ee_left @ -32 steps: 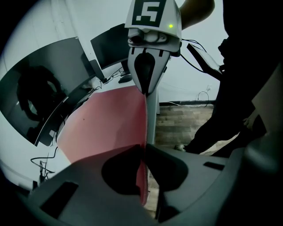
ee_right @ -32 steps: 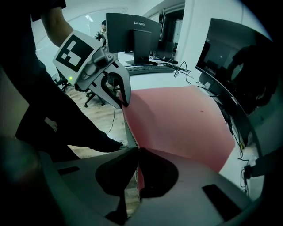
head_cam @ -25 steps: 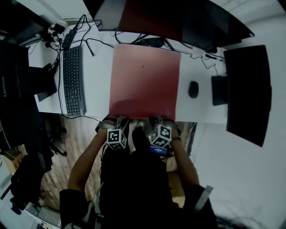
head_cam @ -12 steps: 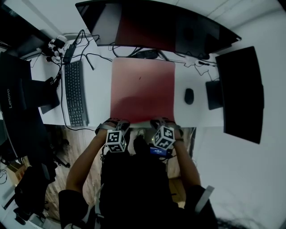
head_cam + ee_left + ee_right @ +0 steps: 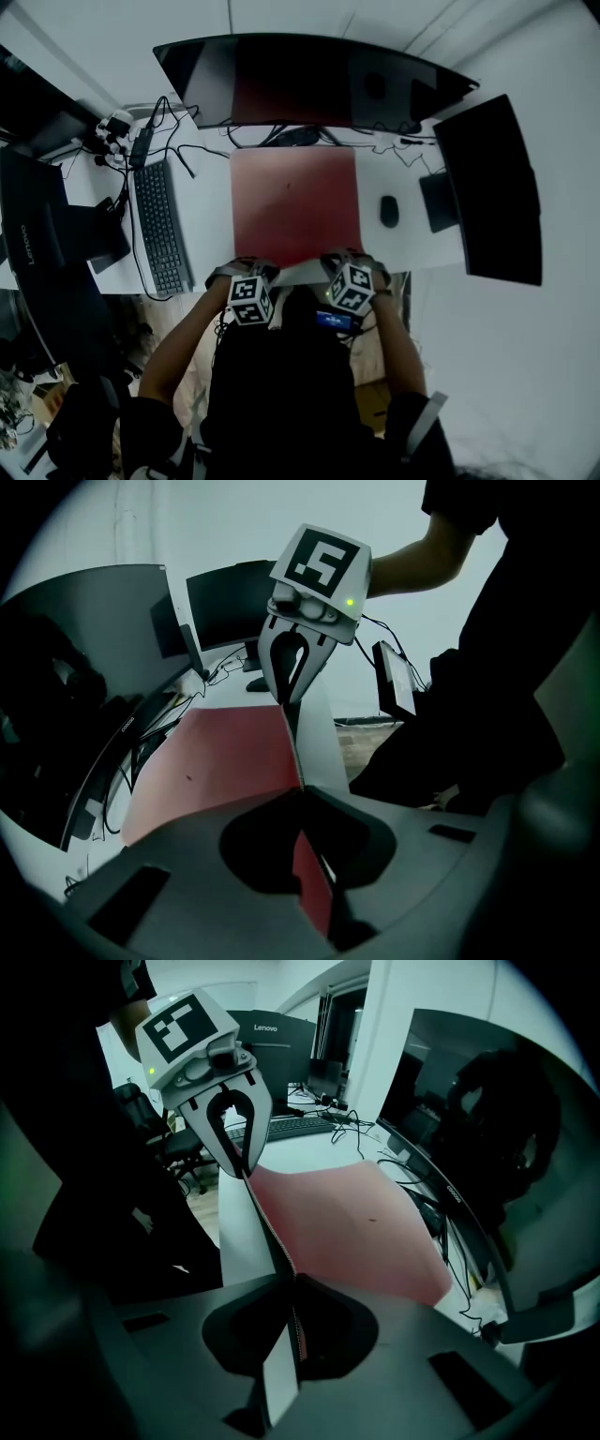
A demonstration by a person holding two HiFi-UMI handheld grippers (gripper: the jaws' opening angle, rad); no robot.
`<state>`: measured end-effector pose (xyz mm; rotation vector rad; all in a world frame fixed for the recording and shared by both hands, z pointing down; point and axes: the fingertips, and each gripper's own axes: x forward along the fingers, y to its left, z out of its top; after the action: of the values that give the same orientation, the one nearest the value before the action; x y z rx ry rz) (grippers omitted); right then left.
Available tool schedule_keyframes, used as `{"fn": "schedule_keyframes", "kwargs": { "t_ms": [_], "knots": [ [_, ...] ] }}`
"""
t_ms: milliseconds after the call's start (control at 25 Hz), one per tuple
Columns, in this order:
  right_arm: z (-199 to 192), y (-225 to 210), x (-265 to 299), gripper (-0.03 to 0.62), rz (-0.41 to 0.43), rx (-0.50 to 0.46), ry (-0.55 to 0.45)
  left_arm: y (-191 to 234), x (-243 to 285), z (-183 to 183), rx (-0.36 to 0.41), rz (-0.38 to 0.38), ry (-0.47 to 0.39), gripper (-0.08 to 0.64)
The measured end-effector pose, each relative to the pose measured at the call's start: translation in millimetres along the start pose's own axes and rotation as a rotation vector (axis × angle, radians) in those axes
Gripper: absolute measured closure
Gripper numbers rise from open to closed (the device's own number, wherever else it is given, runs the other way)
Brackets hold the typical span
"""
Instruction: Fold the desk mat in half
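- Left gripper (image 5: 300, 797): jaws drawn almost fully together, pinching the thin near edge of the desk mat (image 5: 295, 202) at its near left corner. The sheet passes straight through between the pads.
- Right gripper (image 5: 292, 1283): jaws likewise nearly closed, clamped on the same near edge at the near right corner.
- Both grippers point steeply downward, side by side at the front edge of the desk (image 5: 211, 220). The person's forearms (image 5: 183, 339) run back from them toward the bottom of the head view.
- Desk mat, faces: the upper face is red and the underside pale grey. The underside shows beside the held edge in both gripper views.
- Desk mat, position: the near edge runs straight from one gripper to the other and stands raised off the desk. From there the sheet slopes down to its far part, which lies flat on the white surface. It is not yet folded over.
- Speck (image 5: 288, 185): one small dark mark on the red face, in the far half.
- Keyboard (image 5: 161, 225): on the desk left of the mat and apart from it, its long side running away from the person.
- Mouse (image 5: 389, 212): right of the mat, near but not touching.
- Curved monitor (image 5: 309, 84): stands just beyond the mat's far edge. The screen is dark with a reddish reflection at its centre.
- Second monitor (image 5: 487, 187): at the desk's right end, screen dark.
- Cables (image 5: 183, 141): loose on the desk between the keyboard's far end and the curved monitor.
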<state>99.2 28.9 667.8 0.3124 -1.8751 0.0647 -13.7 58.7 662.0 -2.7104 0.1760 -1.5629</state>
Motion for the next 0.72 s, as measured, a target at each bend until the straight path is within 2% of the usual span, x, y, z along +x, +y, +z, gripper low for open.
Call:
{"fn": "schedule_keyframes", "kwargs": {
  "t_ms": [160,320,480,720],
  "knots": [
    [7.0,-9.7,-13.2,0.577,0.020,0.000,-0.019,2.8,-11.3,9.0,-0.044,-0.044,-0.028,0.542],
    [12.5,-10.0,-29.7,0.577,0.103,0.002,-0.053,0.8,-20.6,14.9,-0.084,-0.095,-0.047,0.543],
    [15.2,-2.9,-44.6,0.577,0.179,-0.024,-0.045,-1.5,-31.0,18.5,-0.117,-0.117,-0.051,0.543],
    [15.2,-0.7,-58.6,0.577,0.241,-0.048,-0.016,-4.4,-40.0,26.1,-0.096,-0.162,-0.040,0.543]
  ]
}}
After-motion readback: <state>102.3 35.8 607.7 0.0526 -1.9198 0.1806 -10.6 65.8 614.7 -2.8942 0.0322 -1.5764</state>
